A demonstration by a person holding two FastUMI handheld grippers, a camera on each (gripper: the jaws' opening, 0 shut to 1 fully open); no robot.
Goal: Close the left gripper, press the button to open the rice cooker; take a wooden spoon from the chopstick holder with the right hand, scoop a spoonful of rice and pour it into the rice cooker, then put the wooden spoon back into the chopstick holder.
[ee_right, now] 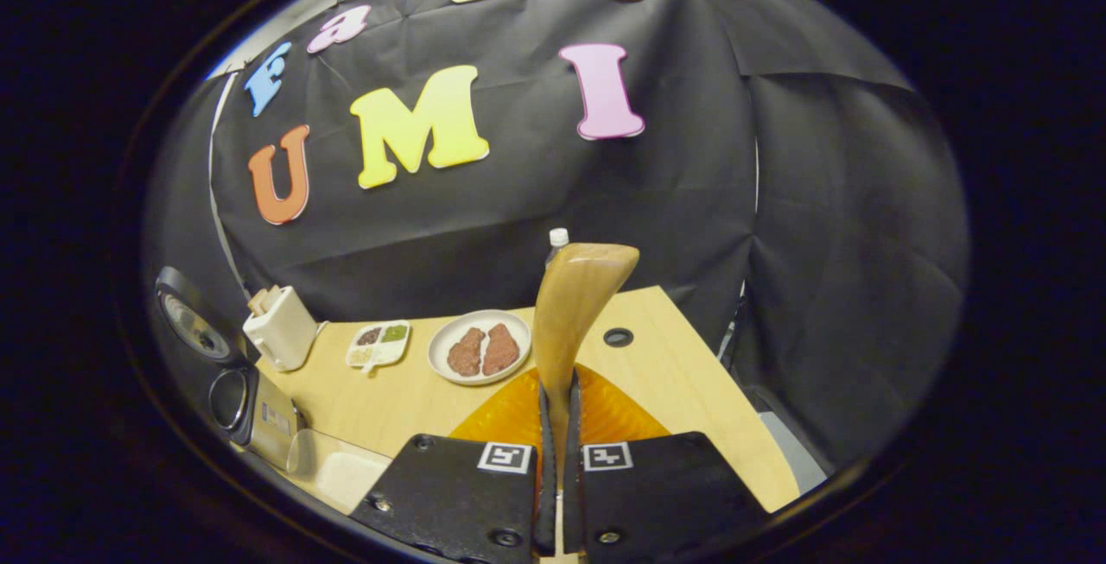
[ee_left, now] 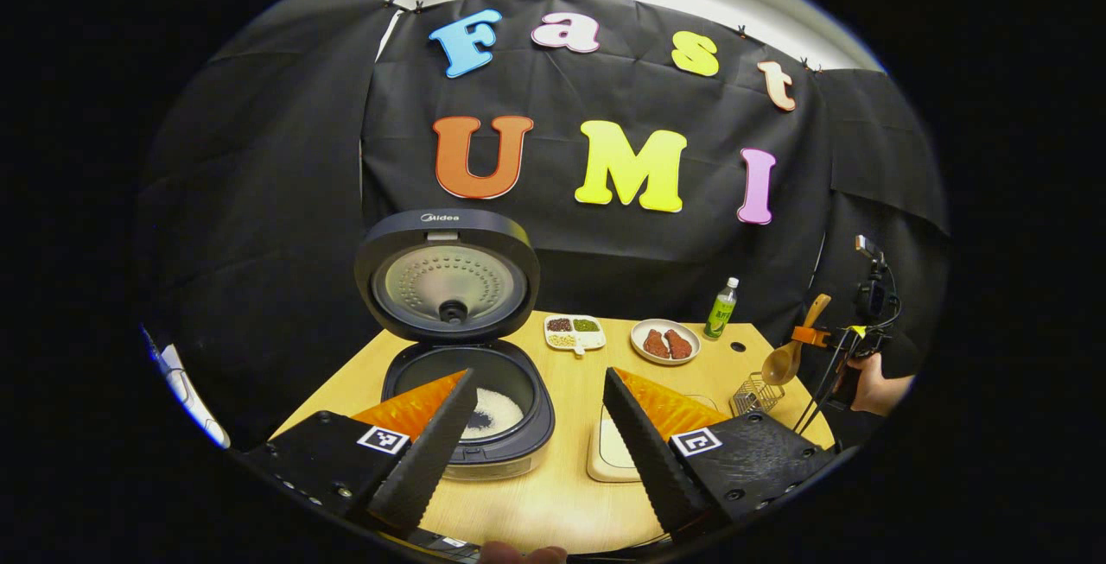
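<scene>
The rice cooker (ee_left: pixel 471 426) stands open with its lid (ee_left: pixel 449 283) tilted up, and white rice lies in the pot. My left gripper (ee_left: pixel 540 426) is open in front of it, one finger over the pot's rim and nothing between the fingers. At the far right, my right gripper (ee_left: pixel 816 338) holds the wooden spoon (ee_left: pixel 785 363), bowl down, just above the wire chopstick holder (ee_left: pixel 756 393). In the right gripper view, my right gripper (ee_right: pixel 559 400) is shut on the wooden spoon (ee_right: pixel 572 305), which rises between the fingers. The rice cooker (ee_right: pixel 238 396) sits at the left edge.
A pale tray of rice (ee_left: pixel 612 453) lies beside the cooker under my right finger. A divided dish of beans (ee_left: pixel 575 332), a plate of meat (ee_left: pixel 664 341) and a green bottle (ee_left: pixel 720 308) stand along the table's back. A hand (ee_left: pixel 877 384) holds the right gripper.
</scene>
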